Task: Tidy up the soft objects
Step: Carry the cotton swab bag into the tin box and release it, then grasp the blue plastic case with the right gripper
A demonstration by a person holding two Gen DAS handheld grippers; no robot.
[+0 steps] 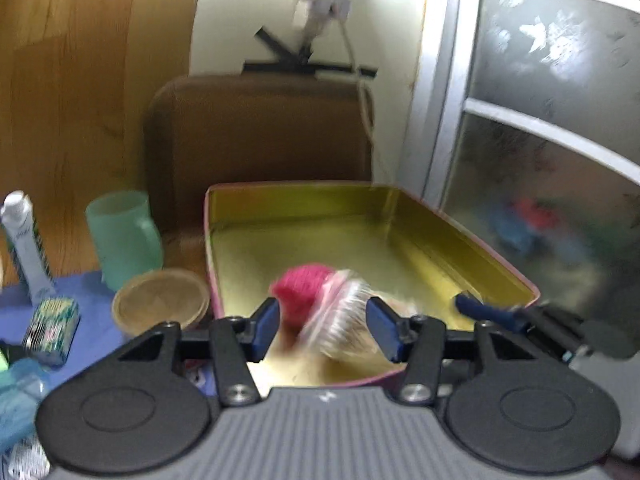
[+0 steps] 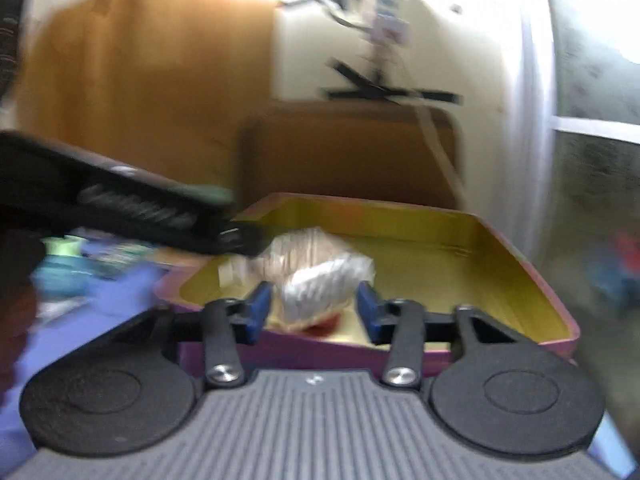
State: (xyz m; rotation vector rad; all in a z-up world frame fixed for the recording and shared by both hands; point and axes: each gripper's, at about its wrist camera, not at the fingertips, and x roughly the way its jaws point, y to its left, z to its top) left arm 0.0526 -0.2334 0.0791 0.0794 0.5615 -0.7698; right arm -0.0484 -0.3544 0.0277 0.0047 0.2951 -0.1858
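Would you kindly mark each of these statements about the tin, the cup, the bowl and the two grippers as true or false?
1. The tin has a gold inside. True.
2. The pink yarn lies on the blue cloth. False: it is over the tin, just ahead of the left gripper.
3. A green cup stands left of the tin. True.
4. The bowl is inside the tin. False: it sits outside, by the tin's left wall.
5. The right gripper is clamped shut with nothing ahead of it. False: its jaws stand apart, with a plastic-wrapped bundle just ahead.
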